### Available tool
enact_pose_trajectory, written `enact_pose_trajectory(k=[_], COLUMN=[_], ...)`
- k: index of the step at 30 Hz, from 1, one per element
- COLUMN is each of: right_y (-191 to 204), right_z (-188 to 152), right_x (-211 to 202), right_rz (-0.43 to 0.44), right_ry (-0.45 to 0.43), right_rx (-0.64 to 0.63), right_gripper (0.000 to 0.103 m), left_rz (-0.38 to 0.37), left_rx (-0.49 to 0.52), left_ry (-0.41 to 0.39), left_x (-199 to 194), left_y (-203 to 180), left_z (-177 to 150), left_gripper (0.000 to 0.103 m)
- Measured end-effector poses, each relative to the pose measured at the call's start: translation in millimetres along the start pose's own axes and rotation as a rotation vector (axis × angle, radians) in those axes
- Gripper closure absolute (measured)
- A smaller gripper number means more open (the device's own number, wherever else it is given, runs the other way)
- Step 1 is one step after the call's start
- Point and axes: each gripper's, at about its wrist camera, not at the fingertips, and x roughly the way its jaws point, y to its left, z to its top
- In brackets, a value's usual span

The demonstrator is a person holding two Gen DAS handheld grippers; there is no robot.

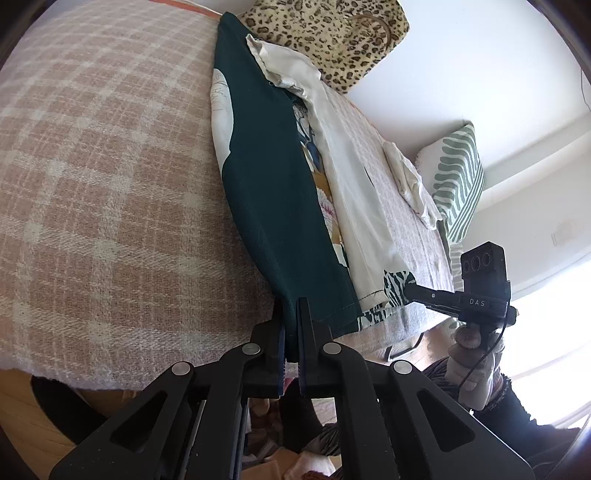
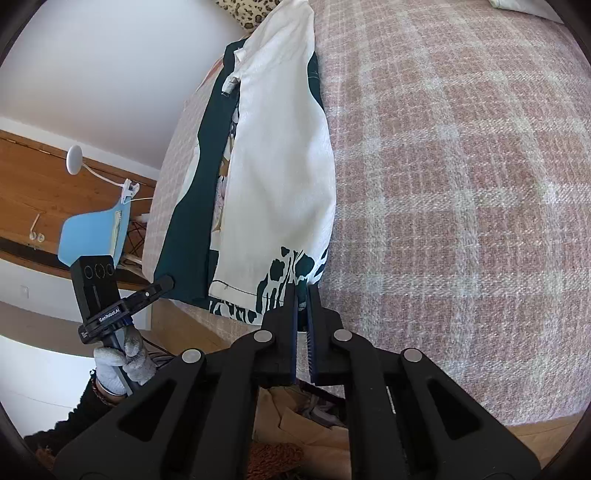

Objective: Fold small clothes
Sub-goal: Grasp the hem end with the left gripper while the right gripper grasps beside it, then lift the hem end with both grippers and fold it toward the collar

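Clearly both claws are clamped on the near hem of one garment (image 1: 266, 177), a dark green piece with a cream printed inside, stretched lengthwise over a pink plaid blanket (image 1: 103, 177). In the left wrist view, the left claw (image 1: 291, 325) pinches the green corner, while the right claw (image 1: 410, 288) grips the zebra-patterned corner at the far side of the hem. A small cream cloth (image 1: 410, 184) lies apart on the blanket, near a green striped pillow (image 1: 458, 177). A leopard-print cushion (image 1: 332, 33) sits beyond the garment's far end.
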Motion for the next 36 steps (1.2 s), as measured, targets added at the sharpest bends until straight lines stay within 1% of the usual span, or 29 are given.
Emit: enact_pose_trajectory(k=[3, 6, 9, 11, 16, 20, 23, 25, 29, 32, 36], right_y=[0.3, 8.8, 17.2, 22.7, 29.9, 34.7, 29.0, 24.7, 10.1, 1.7, 4.9], right_z=[9.8, 23.4, 39.1, 51.2, 87.9, 118.4, 139.8, 149.2, 165.4, 175.0, 185.2], right_x=[-11.2, -19.4, -21.3, -20.4, -16.4, -11.9, -2.1, 5.4, 21.5, 30.9, 37.9], right_rz=[0.061, 0.083, 0.103, 0.100, 0.114, 0.085, 0.075, 0.054, 0.030, 0.027, 0.049], right_ry=[-0.044, -0.090, -0.113, -0.129, -0.171, -0.208, -0.213, -0.215, -0.203, -0.193, -0.191], right_rx=[0.043, 0.045, 0.039, 0.037, 0.055, 0.045, 0.072, 0.077, 0.100, 0.120, 0.112], right_gripper=[0.098, 0.098, 0.098, 0.098, 0.098, 0.098, 0.098, 0.098, 0.098, 0.098, 0.098], left_rz=[-0.034, -0.053, -0.056, -0.058, -0.018, 0.002, 0.028, 0.042, 0.078, 0.101, 0.126], left_rx=[-0.017, -0.025, -0.021, -0.029, -0.020, -0.027, -0.043, -0.062, -0.070, -0.068, -0.071], left_ry=[-0.012, -0.038, -0.064, -0.079, -0.114, -0.135, -0.142, -0.140, -0.132, -0.136, -0.152], left_x=[-4.0, -8.6, -11.9, -12.0, -5.2, 3.5, 12.5, 18.3, 30.3, 36.8, 35.4], left_y=[-2.4, -5.6, -8.9, -7.8, -4.9, 1.1, 9.0, 15.6, 23.8, 24.2, 27.2], left_z=[8.6, 20.5, 37.9, 51.8, 87.5, 113.5, 130.4, 138.7, 149.7, 157.5, 164.1], left_gripper=[0.100, 0.100, 0.101, 0.100, 0.101, 0.101, 0.101, 0.101, 0.101, 0.101, 0.101])
